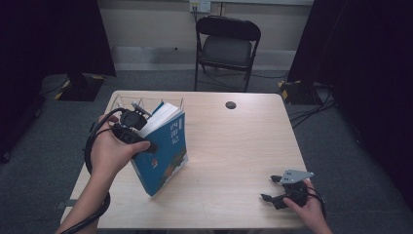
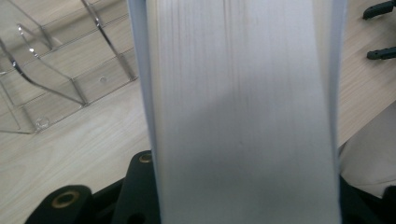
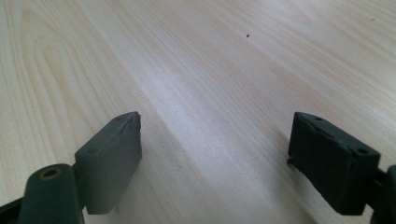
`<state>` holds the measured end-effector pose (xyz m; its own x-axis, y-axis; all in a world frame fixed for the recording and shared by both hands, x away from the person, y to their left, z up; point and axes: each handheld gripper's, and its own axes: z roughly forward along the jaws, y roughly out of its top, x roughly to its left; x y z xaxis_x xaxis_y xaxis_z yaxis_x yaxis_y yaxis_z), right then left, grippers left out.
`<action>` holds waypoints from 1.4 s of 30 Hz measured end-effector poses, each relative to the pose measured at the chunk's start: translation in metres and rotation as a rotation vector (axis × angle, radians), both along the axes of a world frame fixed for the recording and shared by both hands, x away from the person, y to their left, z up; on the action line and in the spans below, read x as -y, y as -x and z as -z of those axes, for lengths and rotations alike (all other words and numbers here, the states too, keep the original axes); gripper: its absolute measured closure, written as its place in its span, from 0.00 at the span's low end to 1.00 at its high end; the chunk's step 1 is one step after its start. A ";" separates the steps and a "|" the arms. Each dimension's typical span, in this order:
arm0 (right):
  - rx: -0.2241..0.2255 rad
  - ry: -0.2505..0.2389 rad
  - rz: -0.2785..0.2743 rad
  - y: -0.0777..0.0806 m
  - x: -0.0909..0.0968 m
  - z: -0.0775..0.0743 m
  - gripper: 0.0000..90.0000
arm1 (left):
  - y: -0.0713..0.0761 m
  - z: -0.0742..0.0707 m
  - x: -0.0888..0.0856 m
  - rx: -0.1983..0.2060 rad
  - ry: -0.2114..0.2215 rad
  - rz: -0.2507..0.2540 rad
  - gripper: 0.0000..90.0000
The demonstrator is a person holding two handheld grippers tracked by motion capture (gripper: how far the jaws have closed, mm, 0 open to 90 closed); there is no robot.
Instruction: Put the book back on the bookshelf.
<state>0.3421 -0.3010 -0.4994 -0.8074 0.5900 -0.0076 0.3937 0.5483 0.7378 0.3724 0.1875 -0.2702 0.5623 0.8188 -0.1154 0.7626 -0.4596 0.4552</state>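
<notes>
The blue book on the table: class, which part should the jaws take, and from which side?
Grip the blue book across its thickness at the upper page edge, coming from the left, as the left gripper does. It stands tilted on its lower edge, so both covers are free to clamp there.

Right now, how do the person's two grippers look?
Both are black. The left gripper trails a thick black cable looping beside the forearm. The right gripper carries a grey three-cornered plate on top; its jaws end in dark blocky pads with brass-coloured rivets. Forearms are bare, no sleeves visible.
</notes>
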 end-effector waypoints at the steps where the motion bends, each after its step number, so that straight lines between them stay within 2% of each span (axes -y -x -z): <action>1: 0.000 0.000 0.000 0.000 0.000 0.000 0.19 | 0.000 0.000 -0.002 0.000 0.003 -0.007 0.69; 13: -0.001 0.000 0.000 0.000 0.000 0.000 0.19 | -0.001 -0.002 -0.013 -0.001 0.005 -0.052 0.69; 25: 0.000 0.000 0.000 0.000 0.000 0.000 0.19 | -0.011 0.001 -0.014 -0.013 -0.002 -0.095 0.69; 42: -0.002 0.001 -0.001 0.000 0.000 0.000 0.19 | -0.026 0.004 -0.016 0.010 0.000 -0.162 0.69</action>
